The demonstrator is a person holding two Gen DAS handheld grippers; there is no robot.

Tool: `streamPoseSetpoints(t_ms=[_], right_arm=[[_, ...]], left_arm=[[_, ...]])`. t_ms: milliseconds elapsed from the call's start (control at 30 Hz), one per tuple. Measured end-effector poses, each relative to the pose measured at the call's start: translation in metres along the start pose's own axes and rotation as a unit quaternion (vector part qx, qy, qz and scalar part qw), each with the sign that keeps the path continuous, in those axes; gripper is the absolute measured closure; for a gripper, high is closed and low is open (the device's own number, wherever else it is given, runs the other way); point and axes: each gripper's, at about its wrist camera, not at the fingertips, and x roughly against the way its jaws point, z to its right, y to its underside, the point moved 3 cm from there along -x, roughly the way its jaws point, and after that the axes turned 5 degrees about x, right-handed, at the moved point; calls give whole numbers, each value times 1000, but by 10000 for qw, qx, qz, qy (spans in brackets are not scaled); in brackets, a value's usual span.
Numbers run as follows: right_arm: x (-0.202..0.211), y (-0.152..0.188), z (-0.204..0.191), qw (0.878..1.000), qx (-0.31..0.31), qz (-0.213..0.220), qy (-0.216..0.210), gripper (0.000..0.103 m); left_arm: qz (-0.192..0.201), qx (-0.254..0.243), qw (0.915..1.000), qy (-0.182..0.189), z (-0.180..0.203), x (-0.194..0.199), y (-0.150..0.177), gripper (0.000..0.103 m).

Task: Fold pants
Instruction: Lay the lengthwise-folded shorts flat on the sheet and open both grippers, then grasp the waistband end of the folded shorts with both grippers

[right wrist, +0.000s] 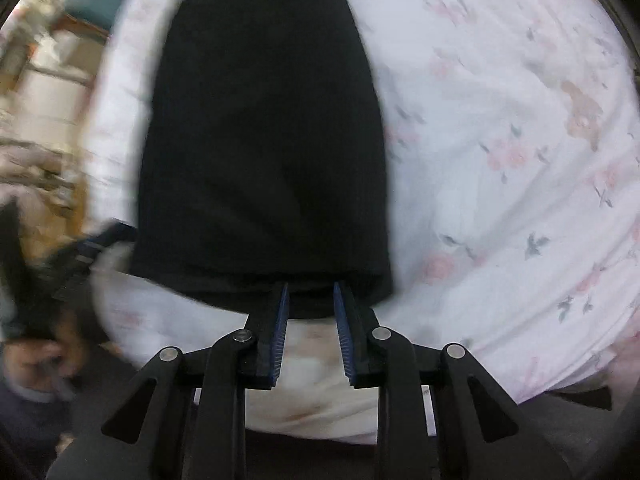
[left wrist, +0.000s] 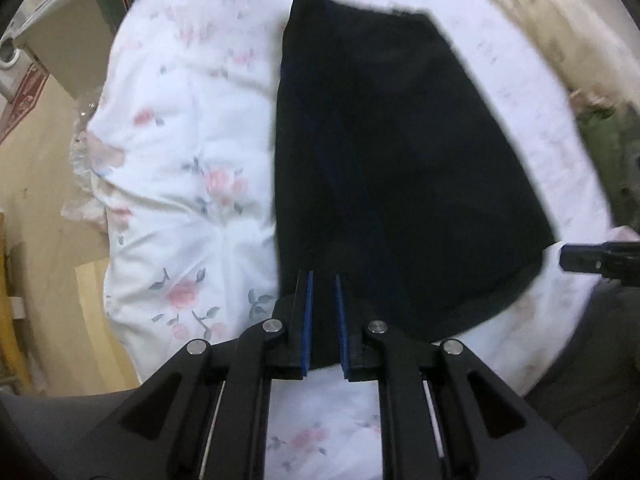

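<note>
- The black pants [left wrist: 392, 160] lie flat on the flowered bed cover [left wrist: 180, 168].
- Left tool [left wrist: 323, 280]: narrow gap between fingers, near hem between them; grip unclear.
- Right tool [right wrist: 310, 290]: partly open, tips at the near hem, holding nothing.

The pants [left wrist: 392, 168] are so dark in both views that folds, seams and layers cannot be made out; only a faint blue stripe shows in the left wrist view. Their far end is cut off by the top edge in the right wrist view. Whether either gripper touches the cloth cannot be told: the fingertips of the left gripper [left wrist: 323, 276] and the right gripper [right wrist: 310, 286] overlap the black fabric with no visible contact. The left side of the right wrist view is smeared by motion, so the other gripper and hand [right wrist: 36, 360] there are only blurs. Room clutter [left wrist: 48, 32] beyond the bedsheet [left wrist: 192, 120] is too blurred to identify.
</note>
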Motion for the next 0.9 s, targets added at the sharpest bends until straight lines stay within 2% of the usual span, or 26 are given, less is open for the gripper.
streamPoseSetpoints(t_ms=[33,133,167,200,233,267,333,467,567,733,833,900], right_arm=[[9,-1,-8,9996,157,116,-195,78],[31,-11,-13,9976,425,535,-114,73],[35,-15,-10,9972,418,596,-189,70],[38,-22,-4,9967,365,651,-331,63],[40,-28,3,9961,295,726,-413,54],[44,-35,12,9951,233,844,-457,52],[46,-50,18,9938,141,1012,-429,51],[51,-93,41,9878,-222,1482,-417,50],[49,-117,52,9849,-422,1642,-350,47],[39,-160,54,9851,-216,1704,101,46],[35,-187,56,9868,87,1596,262,48],[29,-208,57,9860,270,1601,384,48]], left_arm=[[126,29,9999,98,-1,8,0,92],[346,374,9987,-8,-11,20,-8,83],[335,489,9982,-69,-15,20,-14,74],[250,511,9980,-261,-21,17,-23,62],[195,582,9972,-424,-25,15,-30,57],[180,725,9962,-446,-31,16,-38,53],[68,1108,9932,-345,-42,15,-58,52],[122,1352,9902,-333,-56,12,-109,46],[107,1246,9907,-534,-50,2,-139,46],[284,1003,9941,-292,-43,-30,-201,46],[195,806,9964,-194,-36,-61,-230,46],[101,790,9968,37,-33,-78,-242,46]])
